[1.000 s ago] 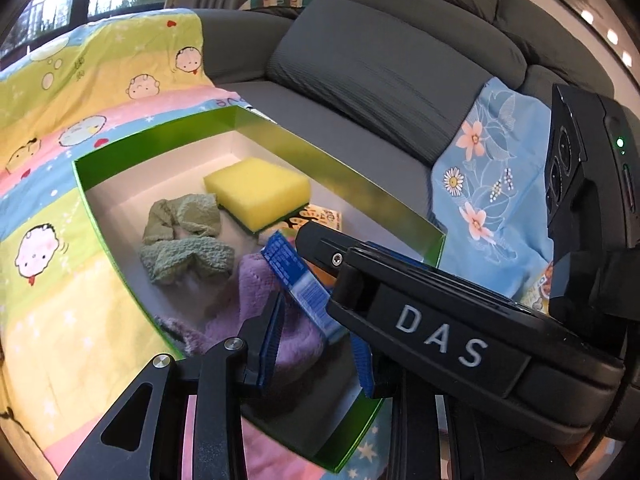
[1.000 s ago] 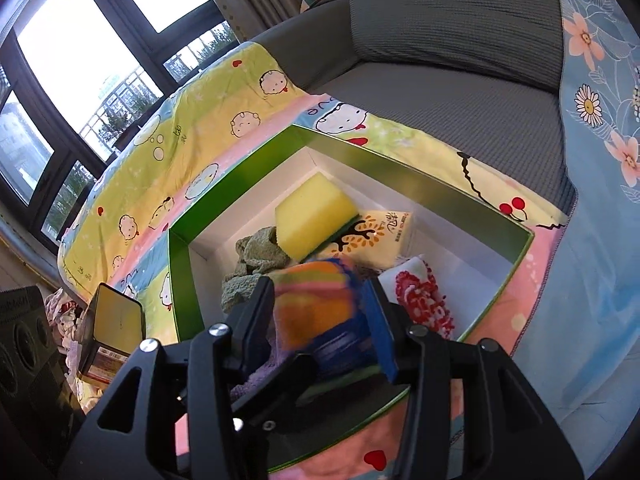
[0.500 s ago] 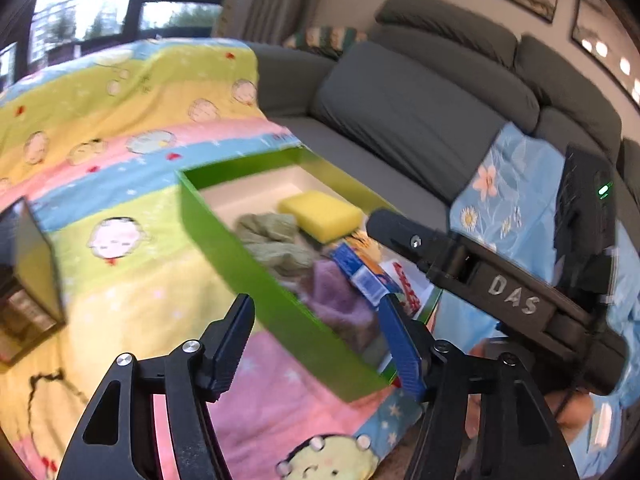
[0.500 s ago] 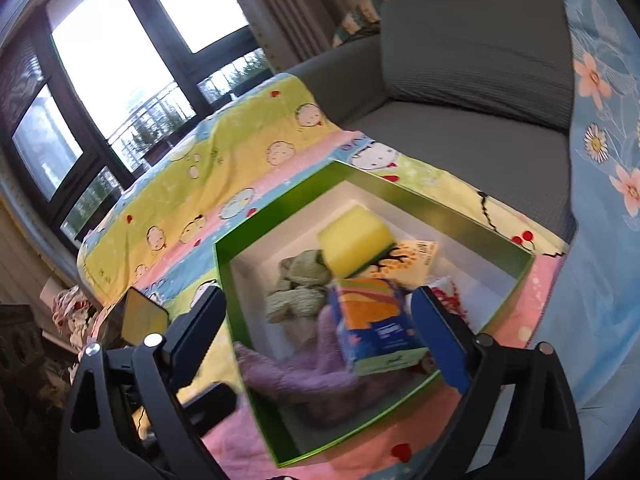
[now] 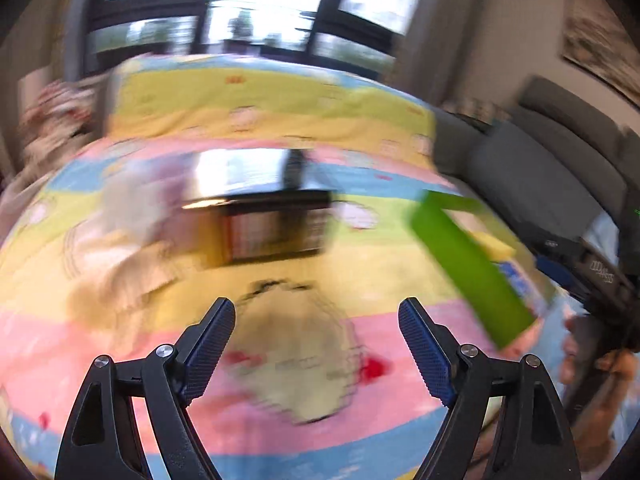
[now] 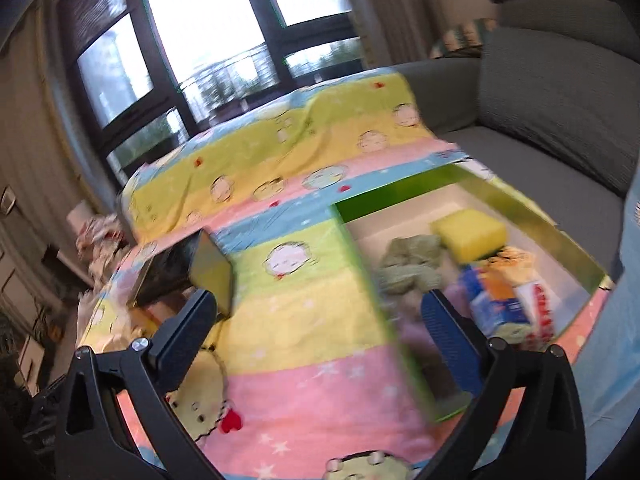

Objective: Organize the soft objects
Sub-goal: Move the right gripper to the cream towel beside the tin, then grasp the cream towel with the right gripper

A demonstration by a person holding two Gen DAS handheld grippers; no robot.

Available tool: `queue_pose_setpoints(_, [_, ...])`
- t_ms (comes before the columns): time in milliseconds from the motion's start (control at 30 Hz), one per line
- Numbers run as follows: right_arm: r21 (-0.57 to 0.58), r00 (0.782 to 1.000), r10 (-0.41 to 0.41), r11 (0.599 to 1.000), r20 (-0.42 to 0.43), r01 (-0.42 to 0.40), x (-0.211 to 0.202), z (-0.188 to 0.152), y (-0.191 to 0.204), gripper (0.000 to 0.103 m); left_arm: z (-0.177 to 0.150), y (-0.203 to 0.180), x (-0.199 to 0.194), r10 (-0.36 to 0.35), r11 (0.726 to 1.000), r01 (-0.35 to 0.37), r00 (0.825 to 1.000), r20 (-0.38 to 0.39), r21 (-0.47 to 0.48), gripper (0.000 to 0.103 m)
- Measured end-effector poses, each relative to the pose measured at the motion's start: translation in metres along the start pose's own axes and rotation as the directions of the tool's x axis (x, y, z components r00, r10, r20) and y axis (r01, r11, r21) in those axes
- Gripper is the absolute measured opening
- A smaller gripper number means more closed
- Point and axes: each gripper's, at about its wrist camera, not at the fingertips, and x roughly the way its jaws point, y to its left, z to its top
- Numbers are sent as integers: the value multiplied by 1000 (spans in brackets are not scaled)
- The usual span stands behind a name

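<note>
Lying in the green box (image 6: 532, 216) at two o'clock of the right gripper (image 6: 320, 320), the tissue pack (image 6: 496, 300) is free; left gripper (image 5: 316, 344) likewise opening, both empty.

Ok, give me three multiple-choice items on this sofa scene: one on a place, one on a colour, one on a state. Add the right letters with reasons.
1. Where does the yellow sponge lie?
A. inside the green box
B. on the cartoon blanket
C. on the sofa cushion

2. What colour are the box's outer walls?
A. white
B. green
C. blue

3. How is the right gripper?
A. closed on the sponge
B. closed on a cloth
C. fingers apart, nothing between them

Answers: 1 A, the sponge rests on the box's white floor beside a green cloth. 2 B, the rim and sides are bright green. 3 C, the jaws are opening, with only blanket behind the gap.
</note>
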Motion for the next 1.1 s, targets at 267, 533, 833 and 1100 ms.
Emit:
queue_pose_setpoints(267, [-63, 966, 208, 974, -154, -219, 29, -25, 81, 102, -30, 111, -16, 152, 953, -142, 988, 17, -268, 84])
queue_pose_setpoints(533, [-67, 853, 375, 902, -363, -426, 80, -53, 199, 102, -41, 164, -18, 232, 900, -219, 973, -9, -377, 84])
queue_pose_setpoints(833, [-170, 813, 248, 906, -527, -387, 173, -90, 303, 102, -47, 191, -21, 245, 861, -233, 969, -33, -453, 84])
queue_pose_setpoints(1100, [-154, 804, 199, 929, -560, -337, 216, -120, 300, 67, -46, 201, -20, 231, 842, -219, 972, -37, -493, 84])
